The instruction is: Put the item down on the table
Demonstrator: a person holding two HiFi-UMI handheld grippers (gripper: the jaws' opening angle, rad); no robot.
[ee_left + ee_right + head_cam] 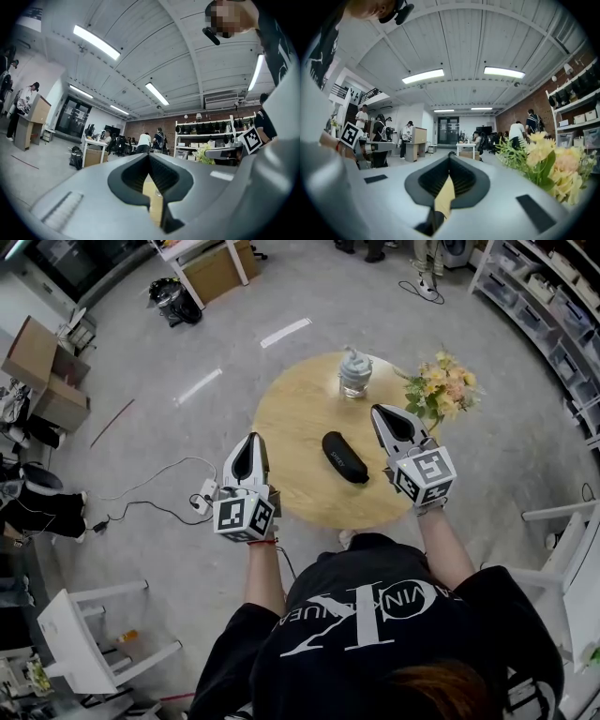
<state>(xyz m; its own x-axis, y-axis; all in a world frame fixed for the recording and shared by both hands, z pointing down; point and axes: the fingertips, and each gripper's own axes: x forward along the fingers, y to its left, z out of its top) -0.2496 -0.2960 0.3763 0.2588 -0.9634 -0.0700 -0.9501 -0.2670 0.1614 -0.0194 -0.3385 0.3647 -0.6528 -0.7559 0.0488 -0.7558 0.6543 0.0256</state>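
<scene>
black shirt (375, 634) nearest. left claw (250, 442), right claw (382, 414) both closed, empty, flanking black case (344, 457); case lies flat mid worktop (291, 418), untouched, so placing looks done. flowers (441, 385) behind.

Black short-sleeved T-shirt (375, 634), large white lettering across it. Thin red band (266, 542) at left wrist. Shell of left gripper (251, 441) light grey, tapered, with black teardrop recess on top; fingers (161, 176) dark, inner faces ribbed. Cube (245, 517) at its rear: white faces, black square markers. Same grey shell and black recess on right gripper (380, 412), plus black rectangular patches (529, 213) on shell; second cube (424, 474) white, black-patterned.
</scene>
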